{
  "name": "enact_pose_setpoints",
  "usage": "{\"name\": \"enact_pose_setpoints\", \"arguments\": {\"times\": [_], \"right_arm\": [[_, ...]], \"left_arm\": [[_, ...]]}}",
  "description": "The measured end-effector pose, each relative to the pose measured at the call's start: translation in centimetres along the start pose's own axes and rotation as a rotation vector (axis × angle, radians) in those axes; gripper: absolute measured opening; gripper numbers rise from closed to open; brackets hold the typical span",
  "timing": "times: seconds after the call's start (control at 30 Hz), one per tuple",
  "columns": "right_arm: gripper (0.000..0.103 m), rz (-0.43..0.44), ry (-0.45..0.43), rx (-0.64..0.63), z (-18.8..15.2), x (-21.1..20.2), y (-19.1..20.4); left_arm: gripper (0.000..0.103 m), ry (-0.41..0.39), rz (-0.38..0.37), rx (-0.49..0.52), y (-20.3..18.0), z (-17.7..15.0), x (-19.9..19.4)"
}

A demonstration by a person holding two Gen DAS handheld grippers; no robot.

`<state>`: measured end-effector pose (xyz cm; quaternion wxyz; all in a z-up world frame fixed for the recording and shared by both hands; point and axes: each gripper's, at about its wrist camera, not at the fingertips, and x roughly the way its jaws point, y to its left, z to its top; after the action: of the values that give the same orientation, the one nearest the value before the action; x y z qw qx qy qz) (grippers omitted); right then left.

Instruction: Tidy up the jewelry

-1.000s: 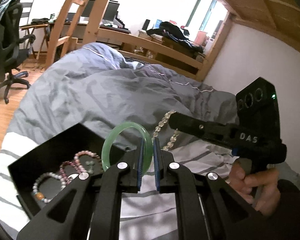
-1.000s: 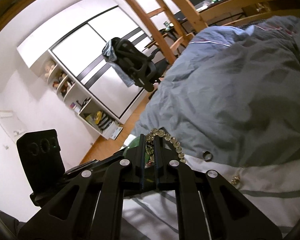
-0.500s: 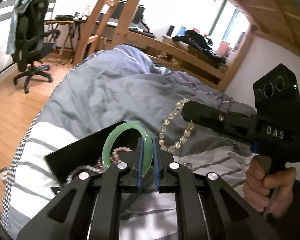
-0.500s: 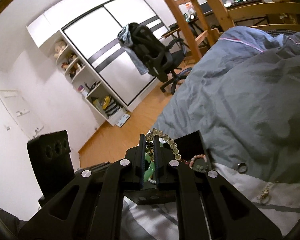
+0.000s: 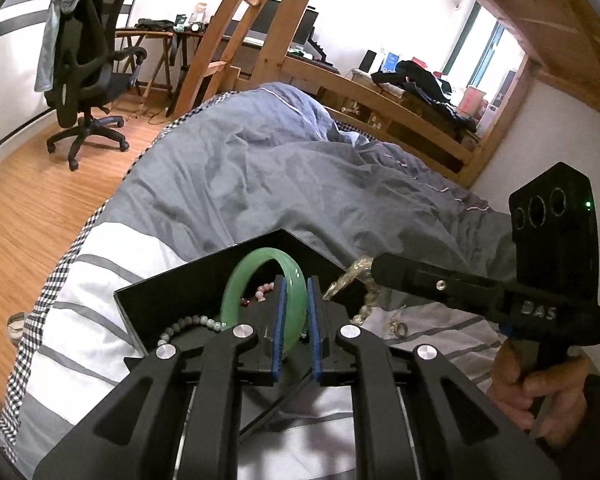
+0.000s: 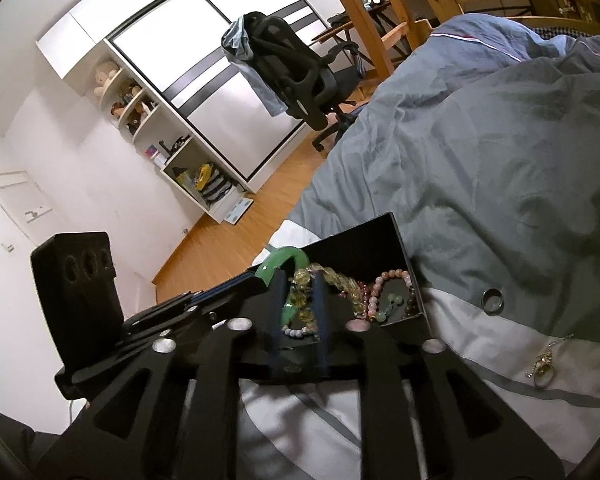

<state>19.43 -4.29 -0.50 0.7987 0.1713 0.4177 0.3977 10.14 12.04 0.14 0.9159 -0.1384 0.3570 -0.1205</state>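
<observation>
Left wrist view: left gripper (image 5: pixel 296 312) clamps the green bangle (image 5: pixel 260 280) over the black box (image 5: pixel 204 280). Right gripper (image 6: pixel 302 300) pinches the yellow bead bracelet (image 6: pixel 332 278) there too. Next, probably: lower, release both.

Both wrist cameras sit close above the black box (image 5: pixel 204 280) (image 6: pixel 364 240) on the bed, left facing the far desk, right facing the wardrobe.

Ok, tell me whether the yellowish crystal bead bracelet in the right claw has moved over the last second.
Yes. The yellowish crystal bead bracelet, clamped in the right claw, went from above the grey duvet leftward over the black jewelry box.
</observation>
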Motion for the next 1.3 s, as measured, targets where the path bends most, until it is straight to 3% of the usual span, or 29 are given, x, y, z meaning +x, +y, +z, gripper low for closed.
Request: {"name": "enact_pose_setpoints", "arguments": {"times": [0.07, 0.13, 0.17, 0.2, 0.23, 0.3, 0.43, 0.57, 0.63, 0.67, 0.83, 1.07, 1.17, 1.23, 1.3], "right_arm": [[0.065, -0.006, -0.023, 0.009, 0.1, -0.7, -0.2], [0.082, -0.015, -0.068, 0.024, 0.2, -1.9, -0.7], [0.09, -0.031, -0.092, 0.036, 0.3, -2.6, -1.1], [0.091, -0.043, -0.109, 0.046, 0.3, -3.2, -1.5], [0.091, -0.058, -0.126, 0.055, 0.3, -3.9, -1.9], [0.093, -0.143, -0.137, 0.047, 0.2, -5.5, -3.0], [0.094, -0.3, -0.147, 0.017, -0.7, -8.1, -4.9], [0.094, -0.454, -0.125, -0.016, -2.6, -9.0, -7.2], [0.091, -0.492, -0.107, -0.023, -3.3, -8.8, -7.9], [0.079, -0.507, -0.092, -0.02, -3.9, -8.3, -8.4], [0.05, -0.515, 0.025, -0.046, -5.7, -5.3, -9.5], [0.039, -0.524, 0.124, -0.07, -5.9, -3.0, -10.3], [0.035, -0.542, 0.188, -0.062, -5.8, -1.4, -11.0], [0.031, -0.541, 0.21, -0.059, -5.6, -0.6, -11.5], [0.022, -0.552, 0.221, -0.054, -5.3, -0.2, -11.9]], "left_arm": [[0.011, -0.003, 0.011, 0.005, -0.2, 0.0, 0.0], [0.012, -0.024, 0.019, 0.014, -0.5, 0.0, -0.5], [0.017, -0.035, 0.023, 0.018, -0.6, 0.1, -0.7], [0.034, -0.045, 0.025, 0.022, -0.8, 0.1, -1.0], [0.061, -0.063, 0.031, 0.026, -1.1, 0.2, -1.4], [0.084, -0.107, 0.032, 0.038, -1.7, 0.2, -2.1], [0.091, -0.096, -0.01, 0.096, -3.8, 0.4, -1.6], [0.092, -0.056, -0.029, 0.166, -6.6, 0.3, 0.3], [0.092, -0.028, -0.034, 0.207, -8.4, 0.3, 2.0], [0.092, -0.018, -0.032, 0.219, -9.0, 0.3, 2.9], [0.089, 0.076, -0.045, 0.249, -12.1, 0.6, 8.2], [0.066, 0.191, 0.061, 0.298, -13.5, -0.2, 15.4], [0.066, 0.191, 0.13, 0.377, -14.1, -0.9, 16.9], [0.066, 0.199, 0.136, 0.407, -14.5, -1.3, 17.6], [0.067, 0.185, 0.167, 0.427, -14.6, -1.5, 18.0]]}}
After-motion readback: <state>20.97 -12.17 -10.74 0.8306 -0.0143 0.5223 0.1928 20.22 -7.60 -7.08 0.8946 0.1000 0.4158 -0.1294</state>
